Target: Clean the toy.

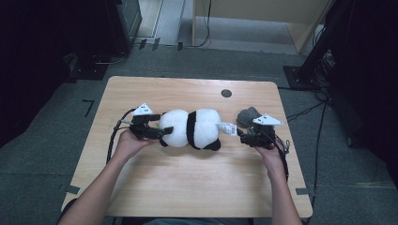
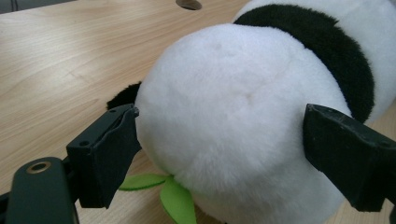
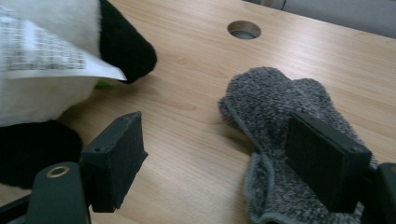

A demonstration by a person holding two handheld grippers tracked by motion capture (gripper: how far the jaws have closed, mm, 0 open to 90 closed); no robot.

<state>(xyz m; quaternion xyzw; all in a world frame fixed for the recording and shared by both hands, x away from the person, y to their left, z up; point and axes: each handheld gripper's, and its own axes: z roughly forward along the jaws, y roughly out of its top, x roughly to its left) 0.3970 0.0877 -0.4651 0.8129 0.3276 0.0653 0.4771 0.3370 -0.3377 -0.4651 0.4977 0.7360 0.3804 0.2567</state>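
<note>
On the pale wooden tabletop [image 1: 187, 187], the black-and-white plush panda [image 1: 190, 127] lies toward the far edge, midway across. Your left tongs [image 2: 219, 140] straddle its white head, released; your right tongs [image 3: 219, 154] gape beside the grey knitted sock [image 3: 280, 107].

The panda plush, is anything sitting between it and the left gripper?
Nothing visible does. In the left gripper view the panda plush sits right between the open jaws of the left gripper, with bare table beside it. The grey sock lies at its far end.
</note>
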